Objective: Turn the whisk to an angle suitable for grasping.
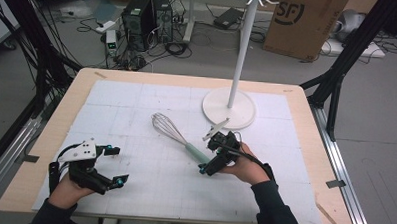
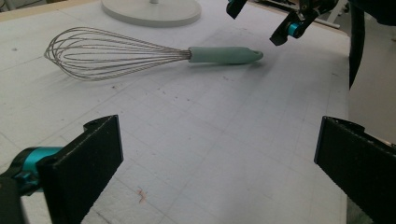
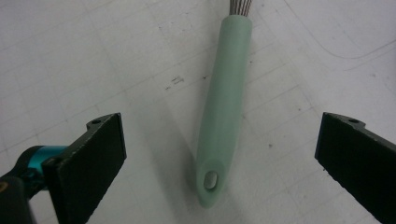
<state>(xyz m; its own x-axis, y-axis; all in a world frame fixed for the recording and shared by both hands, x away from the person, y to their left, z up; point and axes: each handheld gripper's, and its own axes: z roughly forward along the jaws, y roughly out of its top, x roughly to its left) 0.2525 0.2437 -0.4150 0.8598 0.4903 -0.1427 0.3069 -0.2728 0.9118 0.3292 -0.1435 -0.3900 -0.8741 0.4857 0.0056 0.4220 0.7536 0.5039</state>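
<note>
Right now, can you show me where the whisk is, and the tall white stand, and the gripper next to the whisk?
whisk (image 2: pixel 224 54): left gripper view, on its green handle.
white stand (image 1: pixel 228 109): high view, on its round base.
right gripper (image 1: pixel 216 152): high view, between its fingertips, open over the whisk's handle.

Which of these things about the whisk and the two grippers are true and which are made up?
1. The whisk lies flat on the white mat. True.
2. The right gripper is squeezing the whisk's handle. False: its jaws stand wide open on either side of the green handle, not touching it.
3. The left gripper is open and holds nothing. True.
4. The whisk hangs from the white stand. False: it lies on the mat in front of the stand's round base.
5. The handle has a small hole at its end. True, the right gripper view shows it.
</note>
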